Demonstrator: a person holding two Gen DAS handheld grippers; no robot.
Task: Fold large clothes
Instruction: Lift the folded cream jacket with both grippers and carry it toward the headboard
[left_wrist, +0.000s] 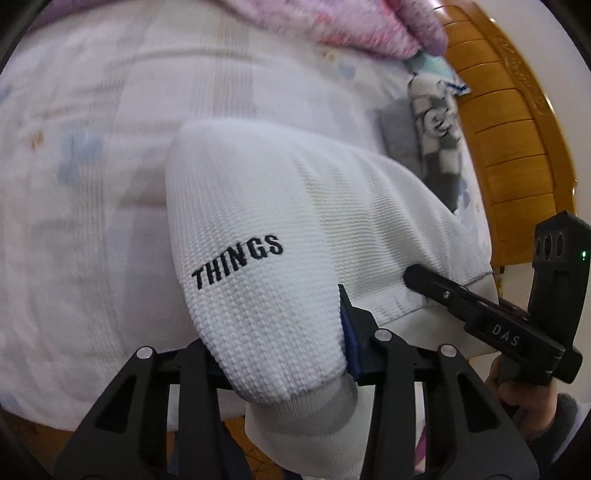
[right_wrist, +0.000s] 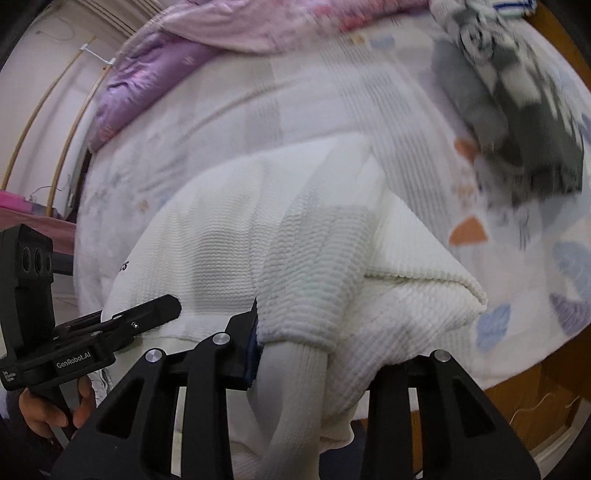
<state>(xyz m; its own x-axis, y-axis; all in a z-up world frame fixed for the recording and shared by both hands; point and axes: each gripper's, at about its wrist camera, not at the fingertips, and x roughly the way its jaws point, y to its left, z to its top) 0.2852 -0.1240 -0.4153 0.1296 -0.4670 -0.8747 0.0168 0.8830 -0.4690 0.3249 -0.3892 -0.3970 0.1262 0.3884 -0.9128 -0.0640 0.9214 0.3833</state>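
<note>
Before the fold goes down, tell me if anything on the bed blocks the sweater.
Nothing visible does. Both tools, left and right, grip the white sweater over bare bedsheet. The grey checkered garment and pink quilt lie beyond, near the bed's edges.

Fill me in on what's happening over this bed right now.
A person is folding a white knit sweater over a bed, working with a handheld claw in each hand. The left claw is clamped on the sweater's end with the word THINGS stitched on it, and the right claw grips another part of the same sweater near a ribbed cuff. The sweater hangs between them above the patterned sheet. A grey and white checked garment lies further off on the bed, with a pink and purple quilt bunched along the far edge.
</note>
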